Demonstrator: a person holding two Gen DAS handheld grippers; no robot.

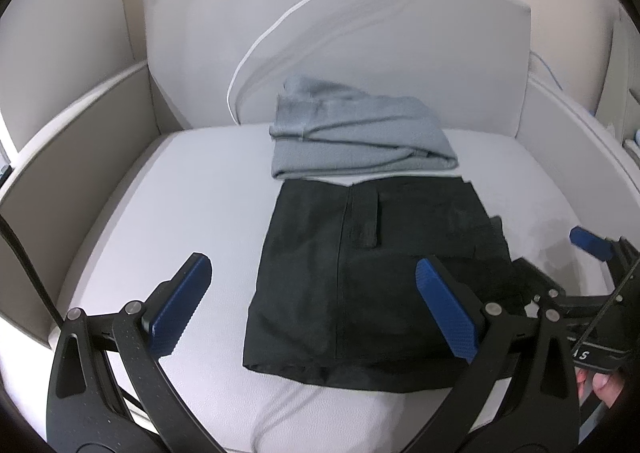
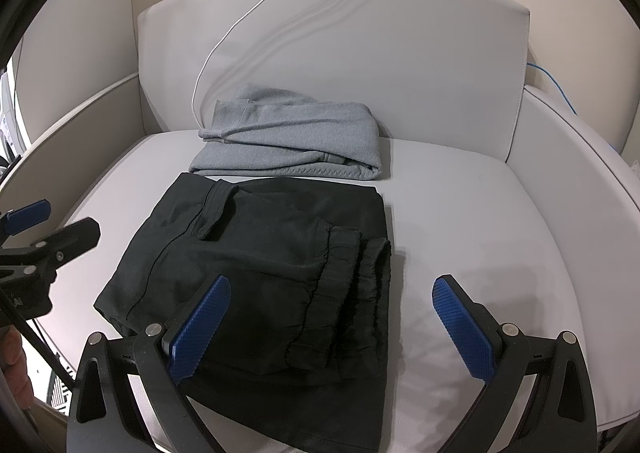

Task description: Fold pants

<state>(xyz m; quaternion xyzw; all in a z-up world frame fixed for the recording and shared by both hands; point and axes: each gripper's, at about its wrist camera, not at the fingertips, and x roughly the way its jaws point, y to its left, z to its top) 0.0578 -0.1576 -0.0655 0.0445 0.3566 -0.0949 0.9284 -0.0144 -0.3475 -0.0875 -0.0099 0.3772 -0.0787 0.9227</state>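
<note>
Black pants (image 1: 360, 277) lie folded into a flat rectangle on the pale chair seat (image 1: 160, 213); they also show in the right wrist view (image 2: 272, 273), waistband edges stacked at their right side. My left gripper (image 1: 312, 293) is open and empty above the pants' near left part. My right gripper (image 2: 332, 313) is open and empty above the pants' near right edge. The right gripper's blue fingertip (image 1: 592, 241) shows at the left wrist view's right edge. The left gripper's fingertip (image 2: 28, 215) shows at the right wrist view's left edge.
A folded grey garment (image 1: 356, 137) lies behind the black pants against the chair back (image 1: 340, 33); it also shows in the right wrist view (image 2: 296, 141). A white cable (image 2: 240, 21) hangs down the chair back. Armrests (image 2: 580, 157) rise on both sides.
</note>
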